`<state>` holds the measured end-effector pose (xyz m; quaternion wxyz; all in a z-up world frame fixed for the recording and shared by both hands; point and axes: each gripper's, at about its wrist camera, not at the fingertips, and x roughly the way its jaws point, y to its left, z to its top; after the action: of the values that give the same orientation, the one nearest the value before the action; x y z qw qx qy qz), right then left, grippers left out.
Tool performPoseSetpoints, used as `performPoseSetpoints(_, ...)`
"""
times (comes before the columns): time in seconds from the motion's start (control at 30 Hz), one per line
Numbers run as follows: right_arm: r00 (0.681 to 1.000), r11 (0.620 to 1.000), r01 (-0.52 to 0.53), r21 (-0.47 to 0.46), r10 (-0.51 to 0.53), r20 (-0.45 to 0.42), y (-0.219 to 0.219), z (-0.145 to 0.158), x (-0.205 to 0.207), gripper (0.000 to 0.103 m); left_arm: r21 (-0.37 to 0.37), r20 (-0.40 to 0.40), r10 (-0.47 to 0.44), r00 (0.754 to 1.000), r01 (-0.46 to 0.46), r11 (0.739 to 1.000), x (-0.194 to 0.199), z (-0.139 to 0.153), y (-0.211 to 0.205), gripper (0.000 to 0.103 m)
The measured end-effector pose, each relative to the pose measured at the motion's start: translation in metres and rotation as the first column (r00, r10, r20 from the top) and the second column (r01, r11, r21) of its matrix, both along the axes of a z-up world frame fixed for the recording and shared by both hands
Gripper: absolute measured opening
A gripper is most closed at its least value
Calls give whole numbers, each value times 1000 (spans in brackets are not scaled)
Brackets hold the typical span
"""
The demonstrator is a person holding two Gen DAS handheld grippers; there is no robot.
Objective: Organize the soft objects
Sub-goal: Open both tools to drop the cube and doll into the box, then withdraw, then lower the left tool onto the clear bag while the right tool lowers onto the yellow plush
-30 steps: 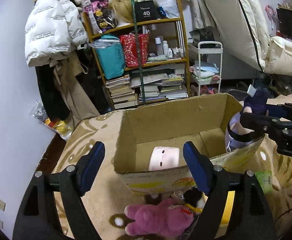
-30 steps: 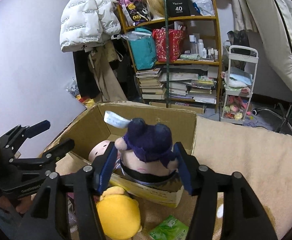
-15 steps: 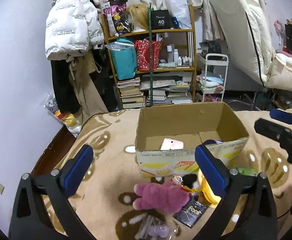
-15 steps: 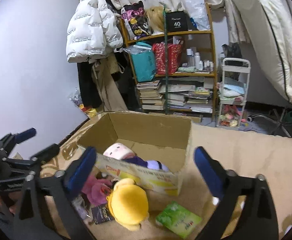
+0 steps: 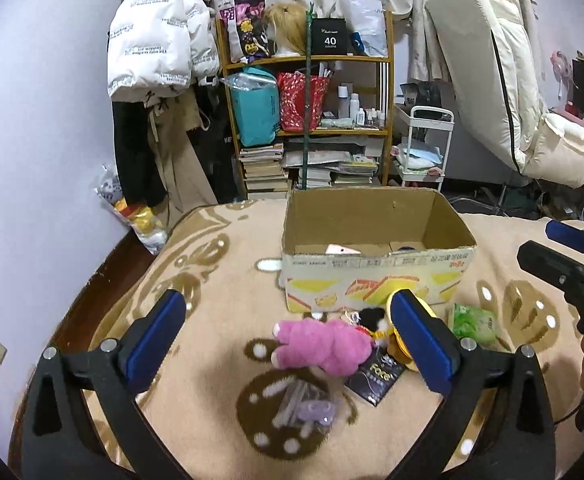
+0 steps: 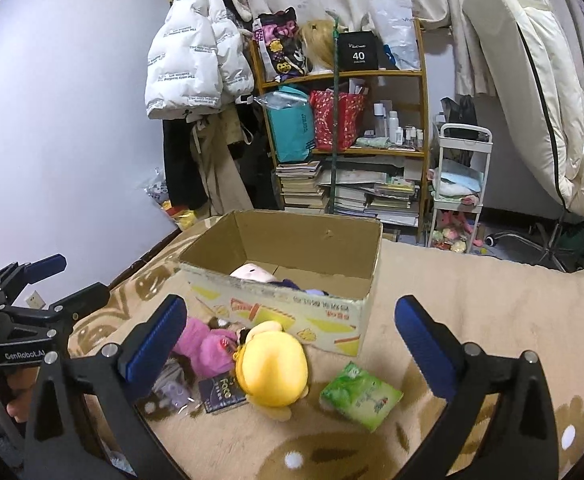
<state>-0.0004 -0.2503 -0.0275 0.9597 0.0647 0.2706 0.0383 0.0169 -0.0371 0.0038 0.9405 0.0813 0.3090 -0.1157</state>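
Left to right on the blanket (image 5: 219,280): small clear packet with a purple item (image 5: 308,408), pink plush (image 5: 324,346), dark sachet (image 5: 376,378), yellow plush (image 6: 273,364), green tissue pack (image 6: 362,396). All sit loose just in front of the cardboard box (image 6: 292,312), none in it. Box already holds a pale pink plush (image 6: 251,273) and a dark purple doll (image 6: 292,284), only their tops showing over the near wall. Judgement: partly done, two in; pink and yellow plush are the obvious ones left, plus a small black-and-white toy (image 5: 372,316) wedged between them. Tissue pack and sachet may not count as soft items, can't say. Left tongs (image 5: 292,340): jaws wide apart, nothing gripped, no contact; pink plush lies in the gap in view but below and apart from the pads. Right tongs (image 6: 292,342): jaws just finished opening, now spread fully, nothing between the pads; yellow plush sits under the gap, untouched. Both hover short of the box, aimed down at the pile. Likely next pick: pink for left, yellow for right.
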Motion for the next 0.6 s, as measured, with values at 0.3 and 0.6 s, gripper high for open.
performPoseSetpoints(0.3, 1000, 1000, -9, -8, 9, 7, 6, 0, -6, 103, -2, -55, 8, 998, -8, 1000, 3, -11, 5, 101)
performPoseSetpoints(0.6, 999, 1000, -9, 11, 9, -40, 7, -14, 8, 103, 1, -141, 6, 990, -6, 1000, 17, -31, 1, 101)
